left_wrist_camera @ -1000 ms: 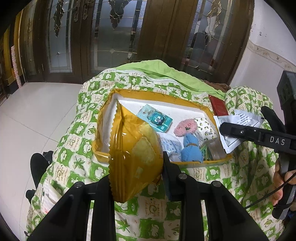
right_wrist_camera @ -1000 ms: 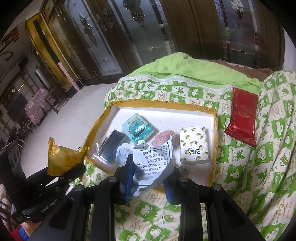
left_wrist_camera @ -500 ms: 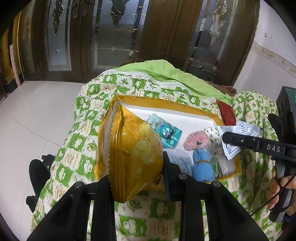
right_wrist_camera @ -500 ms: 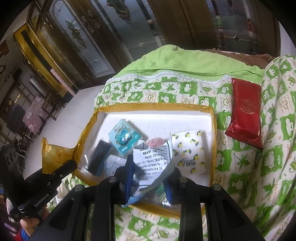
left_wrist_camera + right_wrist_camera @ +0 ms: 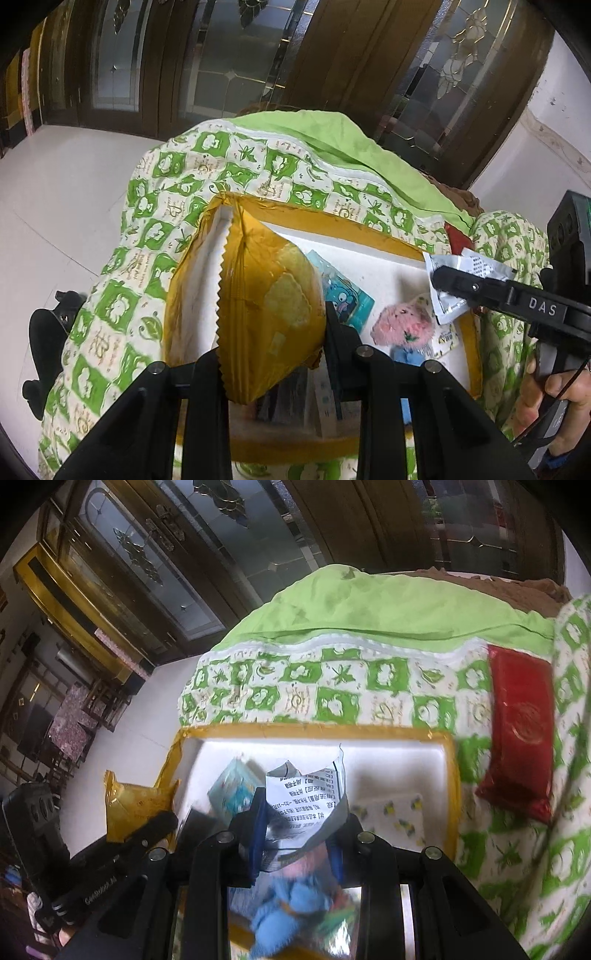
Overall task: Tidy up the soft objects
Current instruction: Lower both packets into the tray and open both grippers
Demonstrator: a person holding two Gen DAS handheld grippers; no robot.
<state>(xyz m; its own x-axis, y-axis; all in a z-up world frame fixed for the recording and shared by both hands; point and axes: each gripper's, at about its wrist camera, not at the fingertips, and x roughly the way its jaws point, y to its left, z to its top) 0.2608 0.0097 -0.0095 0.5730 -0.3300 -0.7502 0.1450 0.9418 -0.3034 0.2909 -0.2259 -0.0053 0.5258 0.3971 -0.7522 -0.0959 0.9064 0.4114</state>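
Green-checked quilt (image 5: 122, 306), yellow-rimmed tray (image 5: 314, 734) on top.
Left gripper (image 5: 271, 354) clamps yellow bag (image 5: 266, 314) above tray's left end; right gripper (image 5: 297, 840) pinches white sachet (image 5: 310, 794) over its middle.

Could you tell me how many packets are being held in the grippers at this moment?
2: the yellow snack bag in the left gripper, and the silver printed sachet in the right gripper, both over the tray.

Bare white floor shows in the far right corner of the yellow-rimmed box (image 5: 314, 733). A teal packet (image 5: 231, 794), patterned tissue pack (image 5: 388, 812) and pink-and-blue plush toy (image 5: 404, 326) crowd its near half; a red packet (image 5: 521, 734) lies outside.
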